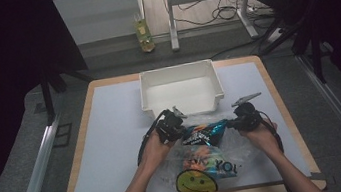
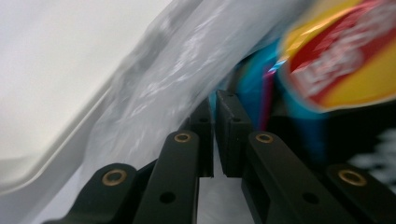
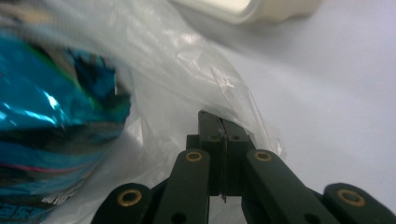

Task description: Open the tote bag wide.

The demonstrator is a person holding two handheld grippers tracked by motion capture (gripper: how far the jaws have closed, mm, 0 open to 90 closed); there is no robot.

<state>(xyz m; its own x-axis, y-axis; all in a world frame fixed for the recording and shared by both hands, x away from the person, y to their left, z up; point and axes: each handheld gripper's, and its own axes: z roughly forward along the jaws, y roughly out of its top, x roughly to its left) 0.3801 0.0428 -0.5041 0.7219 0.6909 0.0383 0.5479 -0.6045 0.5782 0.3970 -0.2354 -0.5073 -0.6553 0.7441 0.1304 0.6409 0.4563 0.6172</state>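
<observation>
Left gripper (image 1: 176, 129) pinched one edge of the clear plastic smiley-print bag (image 1: 203, 164) of snack packets (image 1: 204, 134), right gripper (image 1: 239, 123) pinched the other; thin film could slip or tear, spilling packets short of the white plastic bin (image 1: 181, 90) beyond both.

"YOU" (partly hidden) on plastic bag (image 1: 219, 167)

Wooden-edged table (image 1: 87, 119) at frame centre, covered by a pale mat (image 1: 113, 134) — white bin (image 1: 181, 90) resting upper middle, clear plastic bag (image 1: 203, 164) of snack packets lower middle.
</observation>
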